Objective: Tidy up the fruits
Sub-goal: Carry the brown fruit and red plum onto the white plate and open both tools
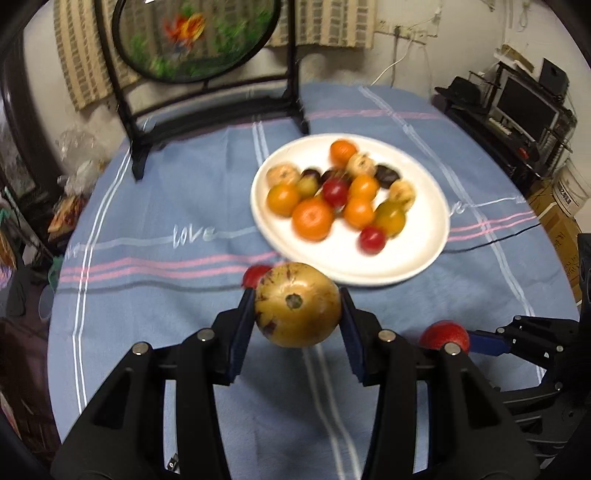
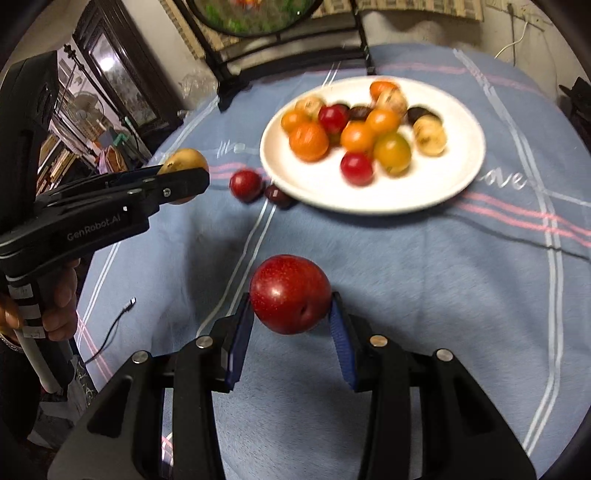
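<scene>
Left tongs (image 1: 297,309) clenched on a speckled yellow-brown fruit (image 1: 297,309), right tongs (image 2: 291,304) grasping a red plum (image 2: 290,294), white plate (image 2: 458,177) of mixed fruits on the blue-clothed bench (image 2: 406,266)

"love" stitched on tablecloth (image 1: 192,234); "GenRobot.AI" on left gripper (image 2: 184,177) body.

I am looking out over a round table (image 1: 147,332) wearing a blue striped cloth (image 1: 207,199), with a dark-framed round screen (image 1: 195,37) standing at its far edge. Behind it a checked curtain (image 1: 332,22) is hanging on a pale wall (image 1: 461,48). A cluttered black shelf (image 1: 517,110) is crowding one side, a dark cabinet (image 2: 110,74) the other.
</scene>
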{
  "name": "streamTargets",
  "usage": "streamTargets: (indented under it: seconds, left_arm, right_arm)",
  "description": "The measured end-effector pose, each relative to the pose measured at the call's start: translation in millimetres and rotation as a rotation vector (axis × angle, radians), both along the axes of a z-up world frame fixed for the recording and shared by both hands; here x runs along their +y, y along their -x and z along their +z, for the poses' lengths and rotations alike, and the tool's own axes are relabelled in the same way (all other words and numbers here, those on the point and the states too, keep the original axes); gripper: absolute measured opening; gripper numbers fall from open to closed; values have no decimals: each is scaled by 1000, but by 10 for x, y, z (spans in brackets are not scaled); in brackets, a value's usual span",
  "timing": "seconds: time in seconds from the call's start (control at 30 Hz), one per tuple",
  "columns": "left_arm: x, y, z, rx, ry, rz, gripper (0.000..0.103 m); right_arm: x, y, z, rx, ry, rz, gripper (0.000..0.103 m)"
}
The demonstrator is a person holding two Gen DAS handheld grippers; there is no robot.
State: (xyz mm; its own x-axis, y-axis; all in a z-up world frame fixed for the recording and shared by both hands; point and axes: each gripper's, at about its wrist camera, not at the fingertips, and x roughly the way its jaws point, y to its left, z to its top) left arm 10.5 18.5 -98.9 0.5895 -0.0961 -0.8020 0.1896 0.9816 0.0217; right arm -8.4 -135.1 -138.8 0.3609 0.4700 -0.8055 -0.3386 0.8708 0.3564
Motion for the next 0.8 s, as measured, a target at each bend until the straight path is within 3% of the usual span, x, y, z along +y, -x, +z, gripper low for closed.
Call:
streamTargets:
  seconds: [0.5, 0.8]
  left_arm:
    - [-491, -222, 474, -101, -26, -82, 45]
    - [-236, -369, 566, -119, 28, -15, 45]
  right_arm:
    - [-498, -201, 576, -145, -17, -55, 42]
    - [-569, -400, 829, -228, 12, -46, 42]
